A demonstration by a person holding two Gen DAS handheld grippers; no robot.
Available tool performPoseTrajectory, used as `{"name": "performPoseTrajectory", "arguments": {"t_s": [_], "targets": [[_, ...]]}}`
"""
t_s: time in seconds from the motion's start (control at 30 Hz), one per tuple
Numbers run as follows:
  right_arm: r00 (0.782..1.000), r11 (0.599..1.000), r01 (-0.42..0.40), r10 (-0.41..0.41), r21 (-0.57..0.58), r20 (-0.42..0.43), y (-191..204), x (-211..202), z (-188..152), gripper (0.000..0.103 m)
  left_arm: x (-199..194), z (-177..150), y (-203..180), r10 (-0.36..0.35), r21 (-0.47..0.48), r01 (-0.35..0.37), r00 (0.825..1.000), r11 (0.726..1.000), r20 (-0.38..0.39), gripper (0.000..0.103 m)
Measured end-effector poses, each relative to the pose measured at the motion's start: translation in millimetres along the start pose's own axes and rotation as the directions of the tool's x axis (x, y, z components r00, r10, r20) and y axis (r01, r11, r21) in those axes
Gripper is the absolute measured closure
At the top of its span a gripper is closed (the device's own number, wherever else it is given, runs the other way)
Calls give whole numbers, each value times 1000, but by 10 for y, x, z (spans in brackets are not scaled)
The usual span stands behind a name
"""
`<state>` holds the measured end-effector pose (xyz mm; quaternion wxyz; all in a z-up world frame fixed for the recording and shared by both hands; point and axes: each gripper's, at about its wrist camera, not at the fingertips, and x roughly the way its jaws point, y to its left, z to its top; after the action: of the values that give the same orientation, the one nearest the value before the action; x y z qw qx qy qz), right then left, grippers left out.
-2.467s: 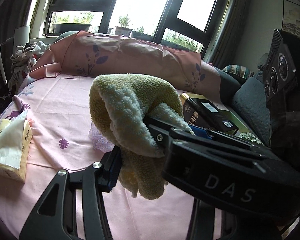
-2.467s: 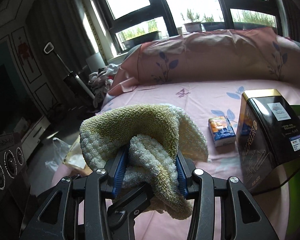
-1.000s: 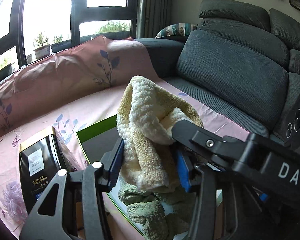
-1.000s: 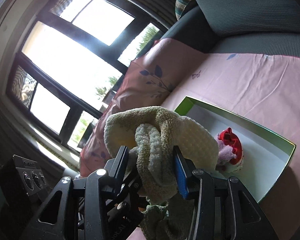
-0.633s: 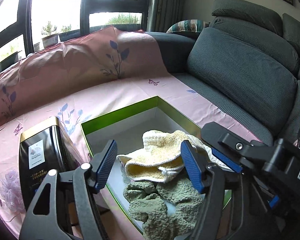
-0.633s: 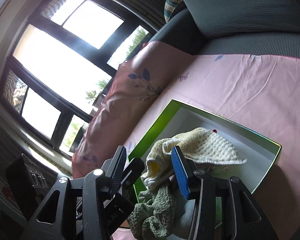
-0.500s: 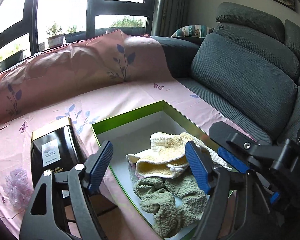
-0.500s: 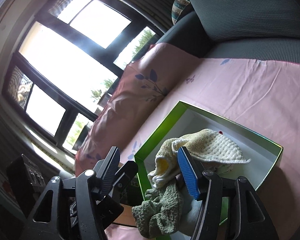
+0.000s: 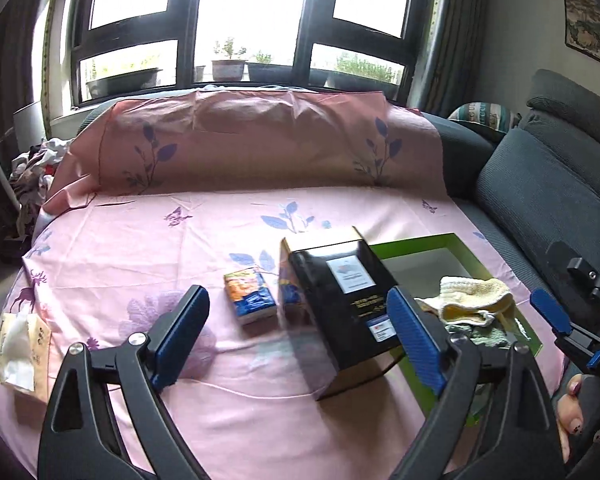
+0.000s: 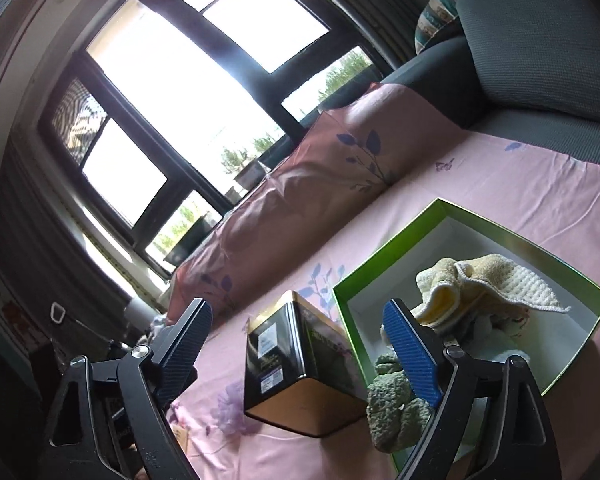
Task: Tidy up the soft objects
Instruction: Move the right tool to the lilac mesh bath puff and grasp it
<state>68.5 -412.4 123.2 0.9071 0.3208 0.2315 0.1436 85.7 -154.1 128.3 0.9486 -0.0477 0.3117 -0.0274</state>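
Note:
A cream-yellow towel (image 9: pixel 472 300) lies loose in the green-rimmed box (image 9: pixel 420 242), on top of a grey-green towel (image 9: pixel 484 334). My left gripper (image 9: pixel 296 304) hangs over the pink bed, to the left of the box. Its jaws are opening and hold nothing. In the right wrist view the yellow towel (image 10: pixel 488 284) rests in the box (image 10: pixel 388 252), and the green towel (image 10: pixel 392 404) hangs over its near corner. My right gripper (image 10: pixel 298 316) is drawn back from them. Its jaws are opening and also hold nothing.
A black and gold tin (image 9: pixel 340 300) stands right against the box's left side. A small tissue packet (image 9: pixel 250 296) and a purple mesh puff (image 9: pixel 156 312) lie left of the tin. A tissue pack (image 9: pixel 18 356) lies at the bed's left edge. A grey sofa (image 9: pixel 560 184) borders the right.
Both grippers have opened and let go of the yellow towel, which dropped into the green box onto the green towel. Both pulled back, and the left view swung left across the bed.

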Motion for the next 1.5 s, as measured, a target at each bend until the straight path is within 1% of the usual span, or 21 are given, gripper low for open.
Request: {"name": "performPoseTrajectory", "arguments": {"t_s": [0.07,0.17,0.23,0.33,0.43,0.5,0.57,0.63,0.77,0.9,0.93,1.0,1.03,1.1,1.2,1.3,1.33,1.4,1.43,1.47,1.5], "targets": [[1000,999,-12,11,-38,-26,168,25,-55,15,-24,-47,280,53,-19,-53,999,998,-10,13],[996,993,-77,74,-90,-46,450,50,-135,15,-18,-153,735,135,-86,-138,990,987,-38,13],[988,985,-124,110,-122,-110,647,145,-228,15,34,-266,1038,163,-152,-171,984,973,-66,13],[967,972,-173,138,-157,-213,950,373,-409,15,201,-468,1419,157,-233,-182,980,955,-123,13],[937,966,-192,129,-173,-324,1231,717,-628,15,415,-659,1676,121,-306,-173,976,936,-180,13],[908,968,-176,91,-176,-410,1373,980,-808,15,545,-745,1796,52,-352,-126,976,928,-212,14],[870,967,-162,47,-195,-491,1491,1223,-987,15,659,-775,1897,-18,-405,-81,972,911,-234,14],[850,963,-155,16,-221,-526,1583,1433,-1112,15,709,-785,1948,-57,-431,-49,972,901,-228,14],[794,957,-90,-98,-275,-600,1641,1941,-1324,15,811,-806,1916,-91,-439,-23,968,898,-236,16],[743,934,-2,-238,-358,-625,1613,2411,-1532,15,958,-821,1893,-106,-445,-21,960,895,-259,28],[728,932,0,-249,-363,-638,1604,2490,-1582,15,1005,-821,1896,-99,-449,-36,957,893,-272,31],[713,935,-4,-246,-355,-656,1573,2621,-1640,16,1067,-841,1973,-104,-496,-51,954,867,-281,38],[706,929,14,-271,-370,-654,1547,2682,-1669,16,1057,-831,2000,-108,-510,-40,960,859,-258,39],[701,915,58,-322,-399,-636,1503,2770,-1720,16,1075,-831,2042,-125,-529,-28,960,848,-251,44],[684,910,48,-331,-412,-650,1438,2908,-1806,16,1088,-810,2043,-104,-507,-43,960,861,-258,54],[664,925,46,-311,-378,-680,1368,2988,-1868,26,1106,-814,2001,-59,-452,-73,961,889,-270,66],[661,928,36,-301,-371,-688,1353,3000,-1895,29,1110,-810,1978,-49,-434,-77,961,898,-274,68],[672,922,23,-301,-387,-677,1370,2987,-1925,37,1136,-815,1956,-55,-409,-65,960,910,-274,73],[674,922,6,-290,-387,-679,1383,2976,-1934,47,1136,-826,1949,-61,-405,-57,960,912,-273,75],[666,932,-25,-254,-361,-702,1384,2974,-1951,58,1133,-834,1945,-74,-405,-45,959,913,-272,79],[649,947,-51,-210,-317,-731,1367,2973,-1966,61,1132,-840,1930,-86,-403,-32,959,915,-271,83]]}}
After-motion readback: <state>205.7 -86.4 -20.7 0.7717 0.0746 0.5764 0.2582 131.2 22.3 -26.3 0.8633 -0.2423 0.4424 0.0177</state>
